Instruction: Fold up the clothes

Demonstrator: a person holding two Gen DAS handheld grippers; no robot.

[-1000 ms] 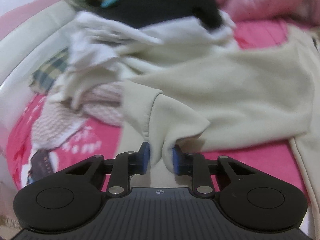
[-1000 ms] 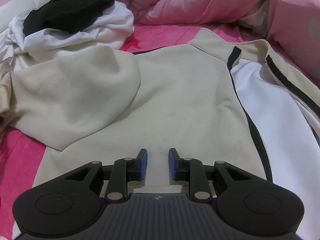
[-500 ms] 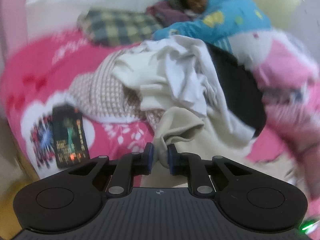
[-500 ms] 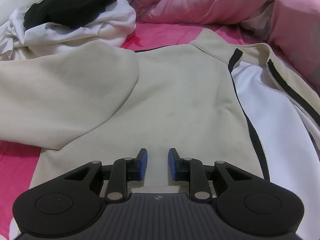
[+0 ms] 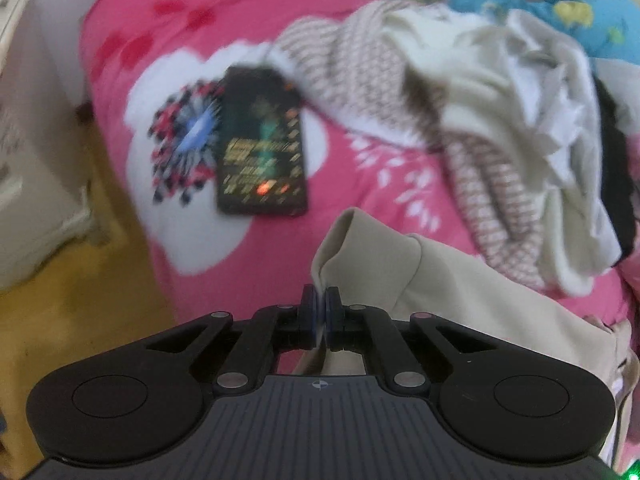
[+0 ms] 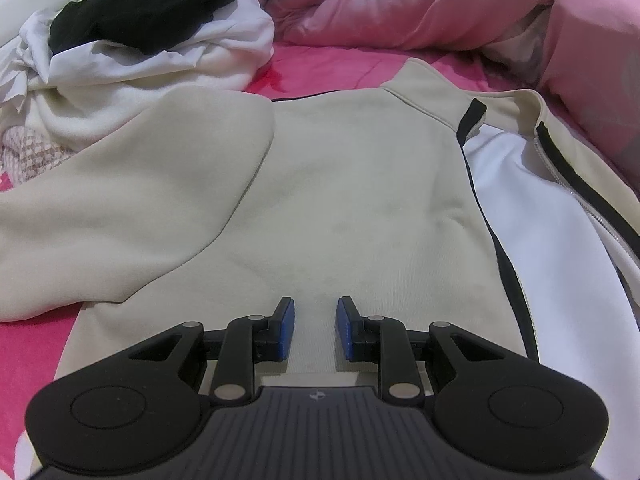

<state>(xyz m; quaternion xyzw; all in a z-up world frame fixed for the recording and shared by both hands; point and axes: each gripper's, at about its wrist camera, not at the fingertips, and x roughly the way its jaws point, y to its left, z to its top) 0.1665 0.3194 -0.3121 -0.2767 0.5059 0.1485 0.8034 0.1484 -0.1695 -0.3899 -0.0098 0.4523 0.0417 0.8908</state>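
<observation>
Near the bed's left edge, one dark phone-like slab (image 5: pixel 262 144) lies flat on the pink bedspread (image 5: pixel 248 256); the blur makes it hard to say exactly what it is. Just right of it the left gripper (image 5: pixel 320 312) has its jaws closed tight on the cuff end of one beige sleeve (image 5: pixel 400 276), a thin fold of cloth pinched between the pads. Holding the cuff this way probably serves to draw the sleeve out straight towards the bed's side, so it can then be laid across the body in a clean fold.

Further right, one heap of unfolded laundry (image 6: pixel 132 60) sits towards the far left corner of the bed, with a black garment (image 6: pixel 144 12) on top of white and checked pieces; I count at least three items there.

The beige jacket (image 6: pixel 352 200) lies spread flat in the middle of the bed, collar away from the camera, one white panel (image 6: pixel 552 232) at its right. The right gripper (image 6: pixel 315 330) rests over the hem with its jaws parted and nothing pinched, likely steadying the cloth while the sleeve is pulled. Two grippers, one jacket in work.
</observation>
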